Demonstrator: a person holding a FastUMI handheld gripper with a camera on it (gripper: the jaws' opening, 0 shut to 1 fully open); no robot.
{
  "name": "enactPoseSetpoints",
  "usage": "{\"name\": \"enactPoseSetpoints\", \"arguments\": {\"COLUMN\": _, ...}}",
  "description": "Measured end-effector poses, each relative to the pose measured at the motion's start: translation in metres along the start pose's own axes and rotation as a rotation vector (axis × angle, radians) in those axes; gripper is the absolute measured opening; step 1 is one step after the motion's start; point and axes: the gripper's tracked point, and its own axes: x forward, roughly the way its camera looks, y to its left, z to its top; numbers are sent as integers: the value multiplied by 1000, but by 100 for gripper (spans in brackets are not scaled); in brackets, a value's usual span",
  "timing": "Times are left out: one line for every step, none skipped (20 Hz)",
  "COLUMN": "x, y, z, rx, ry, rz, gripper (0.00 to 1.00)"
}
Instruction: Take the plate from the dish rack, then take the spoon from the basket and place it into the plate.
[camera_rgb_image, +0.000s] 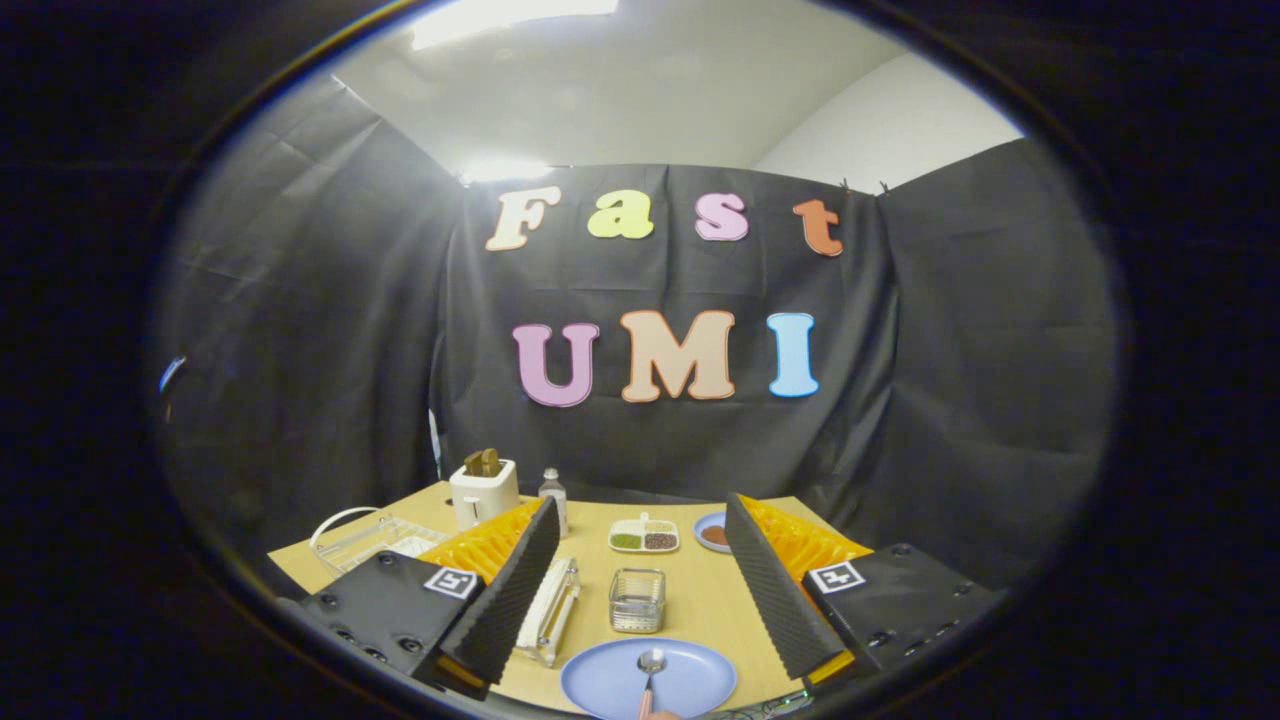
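A light blue plate (648, 680) lies flat on the wooden table (700, 590), low between my fingers. A spoon (650, 668) rests in it, its bowl near the plate's middle and its handle pointing back toward me. Just beyond the plate stands a small clear basket (637, 600). A clear dish rack (549, 610) sits beside the left finger (505, 590). My gripper (645, 575) is open wide, above the table, with nothing between its fingers.
At the back of the table stand a white toaster (483, 492) with bread in it, a small bottle (553, 495), a white divided dish (644, 536) of grains and a small blue saucer (712, 533). A clear tray with a white handle (372, 538) sits at the left.
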Motion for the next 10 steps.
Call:
{"name": "enactPoseSetpoints", "arguments": {"x": 0, "y": 0, "z": 1, "rx": 1, "ry": -7, "rz": 1, "gripper": 100}}
{"name": "enactPoseSetpoints", "arguments": {"x": 1, "y": 0, "z": 1, "rx": 2, "ry": -7, "rz": 3, "gripper": 100}}
{"name": "enactPoseSetpoints", "arguments": {"x": 2, "y": 2, "z": -3, "rx": 4, "ry": 5, "rz": 7, "gripper": 100}}
{"name": "enactPoseSetpoints", "arguments": {"x": 2, "y": 2, "z": -7, "rx": 11, "ry": 19, "rz": 7, "gripper": 100}}
{"name": "enactPoseSetpoints", "arguments": {"x": 3, "y": 2, "z": -7, "rx": 21, "ry": 20, "rz": 7, "gripper": 100}}
{"name": "enactPoseSetpoints", "arguments": {"x": 2, "y": 2, "z": -5, "rx": 28, "ry": 19, "rz": 6, "gripper": 100}}
{"name": "enactPoseSetpoints", "arguments": {"x": 3, "y": 1, "z": -6, "rx": 32, "ry": 20, "rz": 6, "gripper": 100}}
{"name": "enactPoseSetpoints", "arguments": {"x": 3, "y": 1, "z": -7, "rx": 32, "ry": 20, "rz": 3, "gripper": 100}}
{"name": "enactPoseSetpoints", "arguments": {"x": 3, "y": 0, "z": -7, "rx": 30, "ry": 18, "rz": 1, "gripper": 100}}
{"name": "enactPoseSetpoints", "arguments": {"x": 3, "y": 0, "z": -5, "rx": 29, "ry": 16, "rz": 0, "gripper": 100}}
